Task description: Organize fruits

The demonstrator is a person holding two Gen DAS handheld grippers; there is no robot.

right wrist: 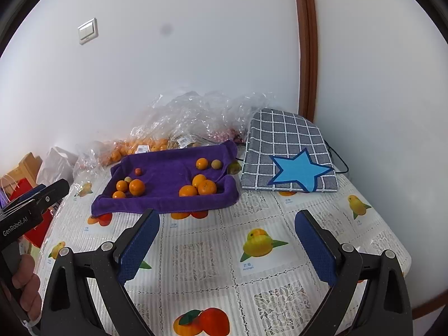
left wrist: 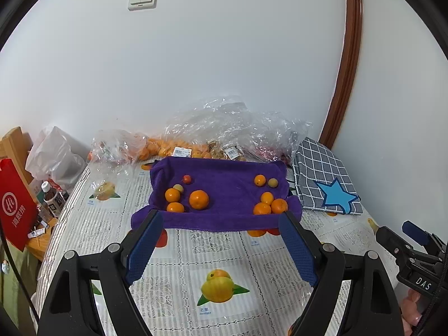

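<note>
Both grippers hang over the fruit-print tablecloth (left wrist: 179,254), on the near side of the purple towel (left wrist: 221,215). The left gripper (left wrist: 221,218) has its blue pads spread wide with nothing between them, its tips lining up with the towel's near edge. The right gripper (right wrist: 226,215) is just as wide apart and empty, short of that same edge.

On the towel, the fruit sits in two clusters. At the towel's left end: the big orange (left wrist: 199,199), smaller oranges (left wrist: 172,195), a pale round fruit and a little red fruit (left wrist: 187,179). At its right end: four oranges (left wrist: 279,206) and another pale fruit (left wrist: 273,182).

Behind the towel, clear plastic bags (left wrist: 224,128) of more fruit lie against the wall. To the towel's right lies a checked cloth with a blue star (right wrist: 291,154).
</note>
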